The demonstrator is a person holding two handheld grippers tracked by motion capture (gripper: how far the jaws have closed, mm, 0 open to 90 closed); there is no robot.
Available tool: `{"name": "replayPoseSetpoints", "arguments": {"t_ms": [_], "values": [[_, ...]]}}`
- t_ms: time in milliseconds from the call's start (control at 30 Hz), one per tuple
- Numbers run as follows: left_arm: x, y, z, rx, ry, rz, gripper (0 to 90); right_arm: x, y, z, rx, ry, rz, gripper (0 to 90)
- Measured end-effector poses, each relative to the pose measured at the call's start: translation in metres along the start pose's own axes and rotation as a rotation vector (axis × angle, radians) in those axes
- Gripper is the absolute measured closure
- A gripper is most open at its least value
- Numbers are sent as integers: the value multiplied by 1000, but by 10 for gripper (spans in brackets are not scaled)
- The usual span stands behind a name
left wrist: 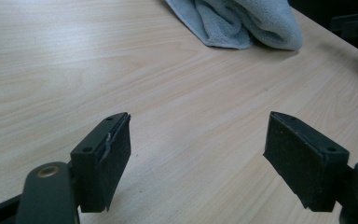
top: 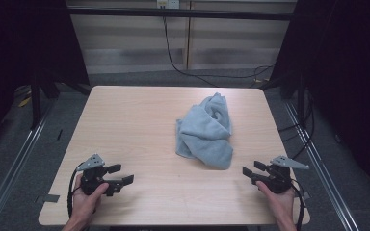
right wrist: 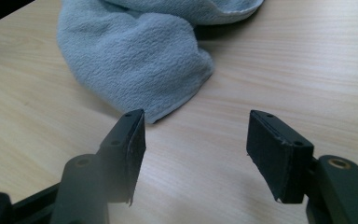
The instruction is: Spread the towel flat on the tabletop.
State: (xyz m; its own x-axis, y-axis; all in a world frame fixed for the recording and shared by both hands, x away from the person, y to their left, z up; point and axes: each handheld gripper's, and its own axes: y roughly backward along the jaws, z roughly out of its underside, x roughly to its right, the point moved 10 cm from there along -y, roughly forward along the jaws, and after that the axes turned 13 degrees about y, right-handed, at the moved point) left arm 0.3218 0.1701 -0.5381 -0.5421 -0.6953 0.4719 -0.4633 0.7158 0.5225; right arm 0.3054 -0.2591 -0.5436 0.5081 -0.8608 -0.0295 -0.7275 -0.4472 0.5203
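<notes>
Two tongs spread wide, holding nothing: left tongs (top: pixel 122 174) well apart from crumpled grey towel (top: pixel 206 131), right tongs (top: pixel 253 170) near its front corner; towel lies on table (top: pixel 135 120)

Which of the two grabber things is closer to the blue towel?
The right hand-held gripper. The towel's near corner lies just ahead of its open jaws, while the left hand-held gripper sits farther off across bare table.
</notes>
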Motion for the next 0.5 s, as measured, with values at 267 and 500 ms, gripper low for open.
{"name": "replayPoseSetpoints", "arguments": {"t_ms": [267,500], "values": [[-4,-1,-2,2,9,-3,227,-9,-6,1,-19,20,-28,373],[0,1,-2,5,4,14,227,-33,-15,-14,-16,89,-88,360]]}}
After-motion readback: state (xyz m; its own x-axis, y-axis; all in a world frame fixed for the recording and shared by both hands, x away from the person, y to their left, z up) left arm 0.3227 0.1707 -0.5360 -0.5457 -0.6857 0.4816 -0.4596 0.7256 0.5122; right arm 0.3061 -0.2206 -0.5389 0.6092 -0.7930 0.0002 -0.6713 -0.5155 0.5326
